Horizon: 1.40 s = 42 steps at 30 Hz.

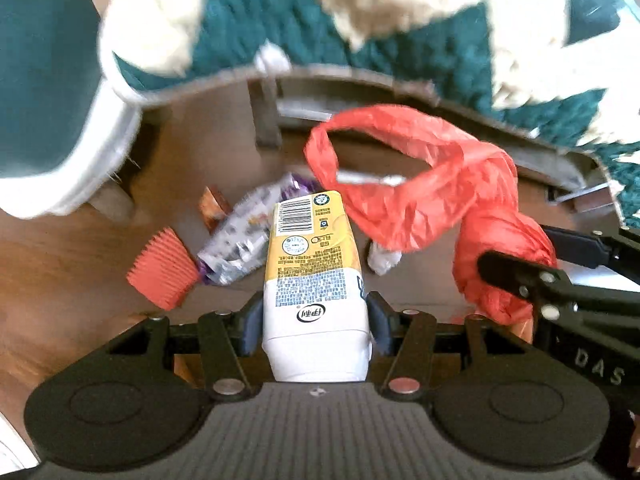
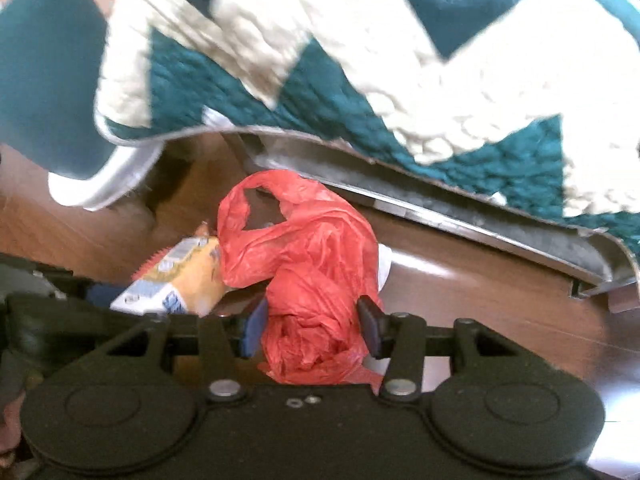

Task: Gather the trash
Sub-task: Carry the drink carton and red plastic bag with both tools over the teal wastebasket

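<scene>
Right gripper [image 2: 314, 326] at the bottom of the right wrist view, jaws closed on a crumpled red plastic bag [image 2: 308, 264], blue pads pressed into its bunched lower part. Bag handles looped open above, toward the bed. Just left of the bag, touching it, a yellow-and-white carton [image 2: 180, 280], tilted, one end tucked behind the red plastic. Behind the carton, a ridged red edge, too hidden to identify. Dark parts of the other gripper at the left edge, blurred. Brown wooden floor [image 2: 460, 300] beneath. Across the top, a teal-and-cream knitted blanket [image 2: 360, 80] over a grey metal bed frame [image 2: 440, 200].
</scene>
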Motion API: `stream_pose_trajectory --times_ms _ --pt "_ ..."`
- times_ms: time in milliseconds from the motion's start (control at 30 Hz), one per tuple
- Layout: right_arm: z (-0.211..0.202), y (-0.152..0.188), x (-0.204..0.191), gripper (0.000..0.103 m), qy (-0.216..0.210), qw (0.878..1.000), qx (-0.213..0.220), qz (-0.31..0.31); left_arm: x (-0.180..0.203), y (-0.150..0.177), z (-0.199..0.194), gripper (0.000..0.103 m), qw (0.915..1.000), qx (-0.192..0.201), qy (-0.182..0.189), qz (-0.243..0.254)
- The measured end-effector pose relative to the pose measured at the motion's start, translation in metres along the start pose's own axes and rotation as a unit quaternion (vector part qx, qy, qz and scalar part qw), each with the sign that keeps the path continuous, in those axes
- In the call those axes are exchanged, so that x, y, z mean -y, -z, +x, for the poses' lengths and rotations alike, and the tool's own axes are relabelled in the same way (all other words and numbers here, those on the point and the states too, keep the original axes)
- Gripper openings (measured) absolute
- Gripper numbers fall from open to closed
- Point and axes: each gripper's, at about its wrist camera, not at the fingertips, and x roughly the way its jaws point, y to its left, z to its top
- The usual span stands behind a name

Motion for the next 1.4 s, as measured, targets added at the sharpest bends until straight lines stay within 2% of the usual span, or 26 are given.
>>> stream_pose_trajectory --times_ms 267,433,633,900,1100,1233,1400 --pt "-0.1 -0.014 -0.042 0.047 0.001 0.996 0.082 -0.046 -0.023 0.014 -0.101 0.053 0.9957 0.088 0.021 -0.019" --pt "-0.155 -0.027 -0.077 0.047 -0.001 0.988 0.136 -0.078 -0.038 0.018 -0.165 0.05 0.986 0.165 0.023 -0.016" --pt "-0.2 -0.041 -0.113 0.047 0.001 0.979 0.178 -0.102 -0.07 0.018 -0.21 0.05 0.9757 0.211 0.038 -0.043" --pt "-0.233 -0.074 -0.148 0.047 -0.009 0.97 0.215 -0.116 -0.114 0.012 -0.268 0.05 0.9577 0.275 0.038 -0.076" --pt "-0.243 -0.11 -0.19 0.047 -0.028 0.962 0.234 -0.139 -0.155 -0.004 -0.31 0.05 0.9436 0.321 0.013 -0.081" --pt "-0.237 -0.137 -0.221 0.047 -0.043 0.958 0.24 -0.149 -0.184 -0.019 -0.322 0.05 0.9373 0.338 -0.015 -0.081" --pt "-0.217 -0.17 -0.257 0.047 -0.056 0.956 0.236 -0.165 -0.226 -0.038 -0.324 0.05 0.9345 0.342 -0.047 -0.087"
